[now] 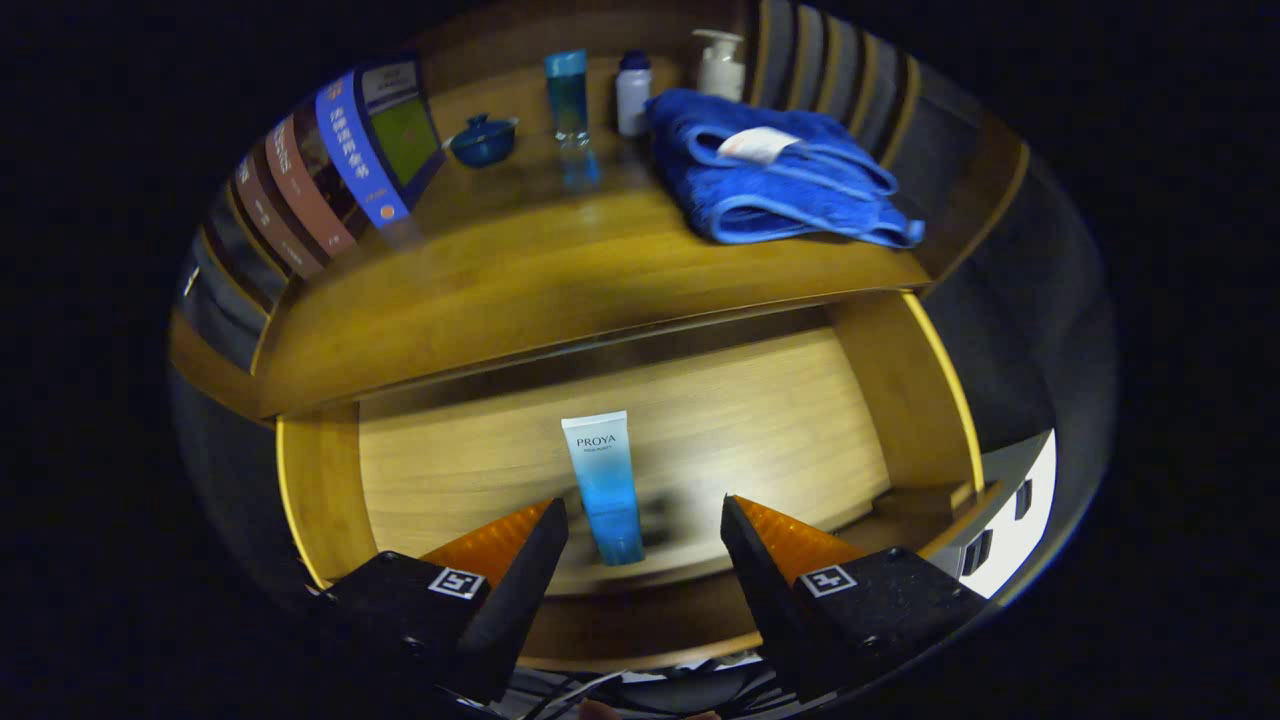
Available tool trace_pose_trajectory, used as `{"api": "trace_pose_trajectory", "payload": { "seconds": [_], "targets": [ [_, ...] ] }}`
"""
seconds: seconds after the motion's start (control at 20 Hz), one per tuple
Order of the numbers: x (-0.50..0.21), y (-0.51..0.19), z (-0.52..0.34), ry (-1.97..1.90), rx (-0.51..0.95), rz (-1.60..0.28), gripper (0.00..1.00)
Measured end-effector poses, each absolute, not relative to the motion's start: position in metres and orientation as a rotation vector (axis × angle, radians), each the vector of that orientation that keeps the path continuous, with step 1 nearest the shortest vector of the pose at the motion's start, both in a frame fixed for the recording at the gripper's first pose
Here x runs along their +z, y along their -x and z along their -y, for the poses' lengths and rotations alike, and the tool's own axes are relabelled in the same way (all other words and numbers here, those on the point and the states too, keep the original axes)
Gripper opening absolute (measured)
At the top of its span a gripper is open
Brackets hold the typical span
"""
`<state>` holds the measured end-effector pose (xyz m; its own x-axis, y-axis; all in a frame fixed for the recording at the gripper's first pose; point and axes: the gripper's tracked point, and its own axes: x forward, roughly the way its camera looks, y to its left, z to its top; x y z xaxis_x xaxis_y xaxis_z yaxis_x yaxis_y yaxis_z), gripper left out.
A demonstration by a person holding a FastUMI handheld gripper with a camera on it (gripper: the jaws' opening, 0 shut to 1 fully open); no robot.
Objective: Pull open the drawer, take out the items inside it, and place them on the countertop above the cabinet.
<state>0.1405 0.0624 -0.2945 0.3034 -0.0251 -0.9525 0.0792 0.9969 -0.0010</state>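
Observation:
The wooden drawer (800,420) stands pulled open below the countertop (520,270). A white-to-blue tube (604,487) lies flat on the drawer floor, cap end toward me. My gripper (645,515) hovers above the drawer's front part, open, with the tube's lower end seen between the two fingertips, nearer the left one. Neither finger touches the tube.
On the countertop lie a folded blue towel (775,180), a blue-capped clear bottle (568,95), a white bottle (633,92), a pump bottle (720,62), a small blue lidded bowl (483,140) and several upright books (330,170). The drawer's side walls (905,390) flank the tube.

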Motion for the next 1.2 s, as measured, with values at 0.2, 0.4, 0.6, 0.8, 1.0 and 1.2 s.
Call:
{"api": "trace_pose_trajectory", "payload": {
  "seconds": [0.2, 0.4, 0.6, 0.8, 1.0, 1.2],
  "targets": [
    [-0.335, -0.139, -0.074, -0.074, -0.043, -1.347, 0.92],
    [-0.356, -0.136, -0.08, -0.093, -0.005, -1.382, 0.84],
    [-0.357, -0.138, -0.079, -0.085, -0.007, -1.359, 0.51],
    [-0.342, -0.13, -0.064, -0.032, -0.035, -1.348, 0.38],
    [-0.302, -0.116, -0.054, 0.0, -0.082, -1.31, 0.38],
    [-0.251, -0.114, -0.056, -0.02, -0.109, -1.249, 0.38]
  ]
}}
